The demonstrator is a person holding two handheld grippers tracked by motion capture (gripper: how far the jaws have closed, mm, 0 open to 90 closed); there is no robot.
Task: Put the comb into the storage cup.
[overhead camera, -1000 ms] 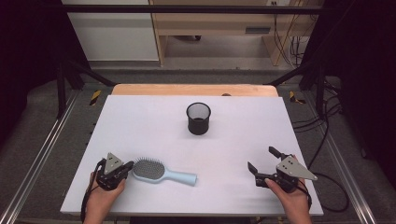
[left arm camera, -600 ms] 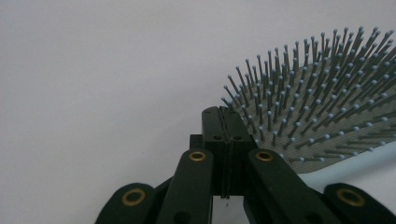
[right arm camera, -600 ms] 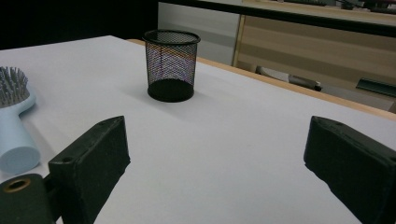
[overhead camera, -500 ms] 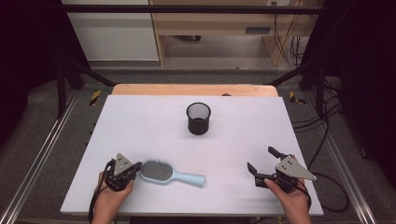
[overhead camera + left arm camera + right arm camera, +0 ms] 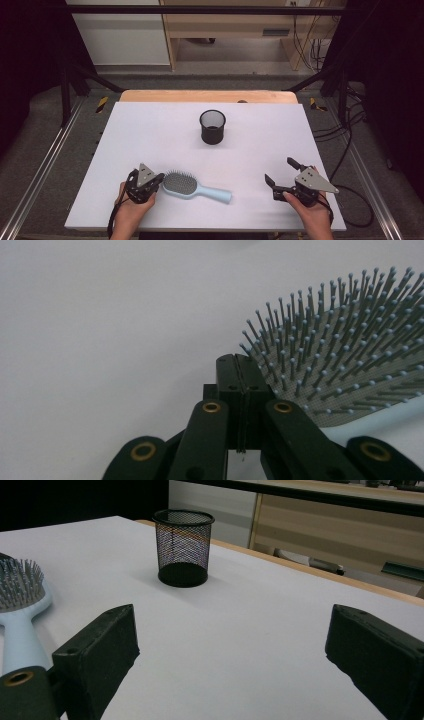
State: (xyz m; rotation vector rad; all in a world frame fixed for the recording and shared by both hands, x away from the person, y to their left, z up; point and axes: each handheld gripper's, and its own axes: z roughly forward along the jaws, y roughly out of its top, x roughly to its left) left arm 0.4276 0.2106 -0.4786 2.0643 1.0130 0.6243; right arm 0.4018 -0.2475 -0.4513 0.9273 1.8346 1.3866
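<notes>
We see the light-blue hairbrush [image 5: 196,186] lying bristles-up on the white table [image 5: 150,130] near its front edge, handle pointing right. Our left gripper [image 5: 159,181], its 2 jaws pressed together with nothing between them, sits against the brush head's left rim. Our right gripper [image 5: 281,171] rests well apart to the right, jaws spread wide and empty. In the left gripper view the handle is cut off. The black mesh pen cup [image 5: 212,127] stands farther back.
</notes>
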